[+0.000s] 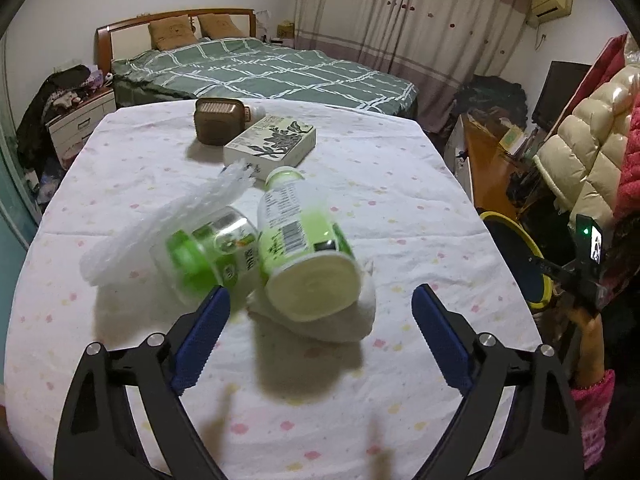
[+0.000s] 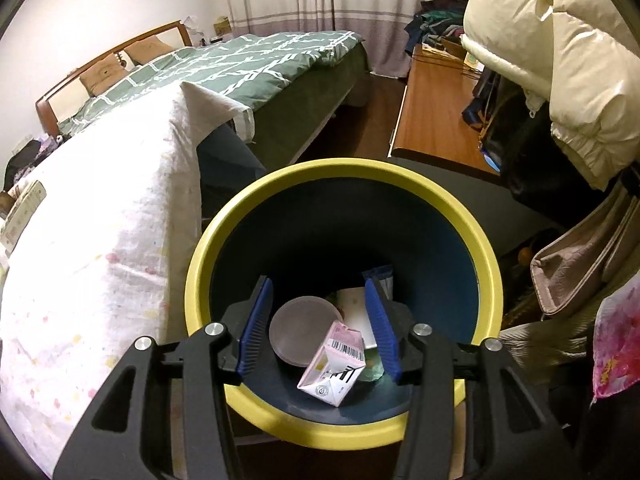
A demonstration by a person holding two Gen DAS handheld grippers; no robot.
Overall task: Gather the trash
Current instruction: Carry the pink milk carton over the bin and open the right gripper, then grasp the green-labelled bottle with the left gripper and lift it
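Observation:
In the left wrist view my left gripper (image 1: 320,300) is open and empty, just short of a white-green bottle (image 1: 300,240) lying on its side over a crumpled tissue (image 1: 352,312). A clear cup with a green lid (image 1: 200,252) and clear plastic wrap (image 1: 168,224) lie to its left. A white box (image 1: 270,141) and a brown container (image 1: 218,120) sit further back. In the right wrist view my right gripper (image 2: 320,292) is open over the yellow-rimmed bin (image 2: 280,192). A pink carton (image 2: 334,364), a grey lid (image 2: 302,330) and other trash lie inside.
The table wears a white dotted cloth (image 1: 360,168). The bin stands right of the table (image 1: 536,300). A bed (image 1: 260,68) lies behind, a wooden desk (image 2: 436,120) and hanging coats (image 2: 560,60) to the right.

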